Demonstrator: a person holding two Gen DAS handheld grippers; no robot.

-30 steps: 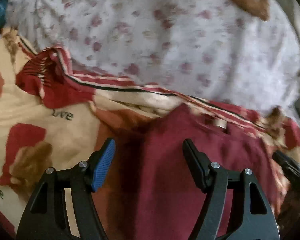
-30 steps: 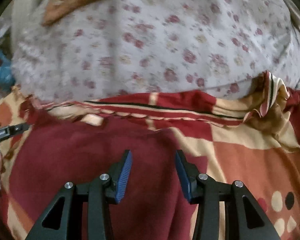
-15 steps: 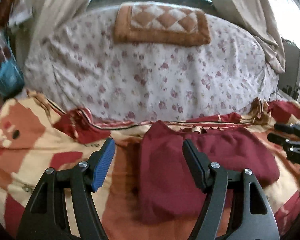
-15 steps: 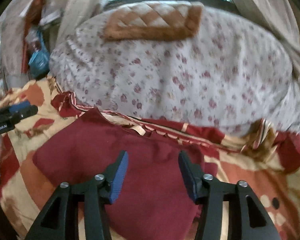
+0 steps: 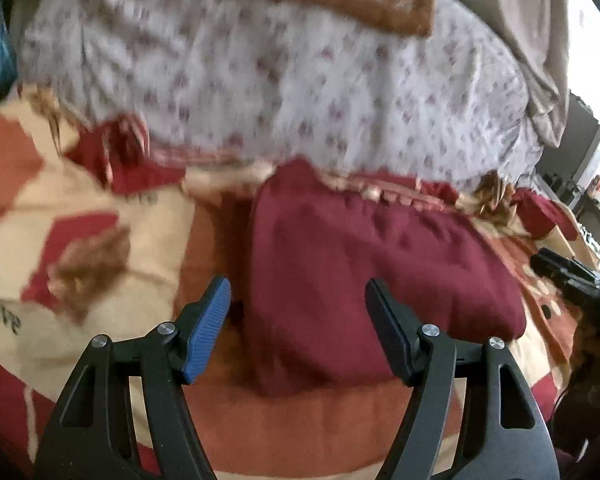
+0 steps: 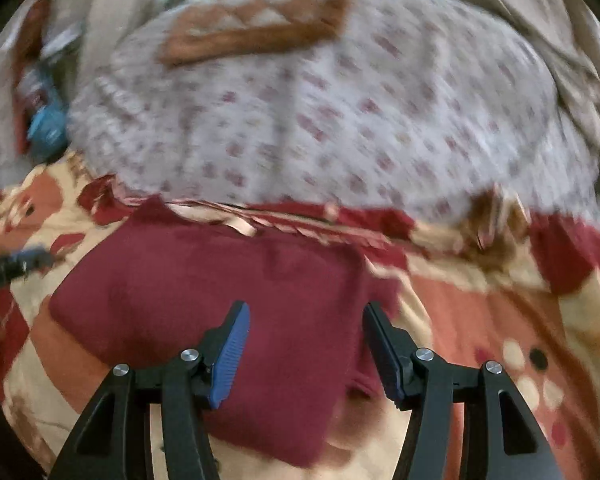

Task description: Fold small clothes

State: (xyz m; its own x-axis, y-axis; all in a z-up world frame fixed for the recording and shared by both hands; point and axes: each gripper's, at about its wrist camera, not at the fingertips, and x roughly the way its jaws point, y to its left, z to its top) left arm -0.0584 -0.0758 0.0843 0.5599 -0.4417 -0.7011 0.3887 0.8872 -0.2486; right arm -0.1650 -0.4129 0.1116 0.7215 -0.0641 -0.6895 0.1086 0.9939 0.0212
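Observation:
A dark red garment [image 5: 372, 276] lies folded flat on a red, orange and cream patterned blanket [image 5: 76, 216]. It also shows in the right wrist view [image 6: 228, 288]. My left gripper [image 5: 298, 320] is open and empty, above the garment's left edge. My right gripper [image 6: 306, 344] is open and empty, above the garment's right part. The right gripper's black tip [image 5: 568, 276] shows at the right edge of the left wrist view. The left gripper's tip [image 6: 16, 266] shows at the left edge of the right wrist view. Both views are blurred by motion.
A white floral sheet [image 6: 340, 120] covers the bed behind the blanket, with a brown quilted cushion [image 6: 260, 24] at its far end. A blue object [image 6: 46, 124] lies at the bed's left side. Curtains [image 5: 540, 48] hang at the right.
Both grippers have tilted back down toward the garment after lifting away from it. The right gripper's jaws have opened wider. The garment lies as it did half a second ago.

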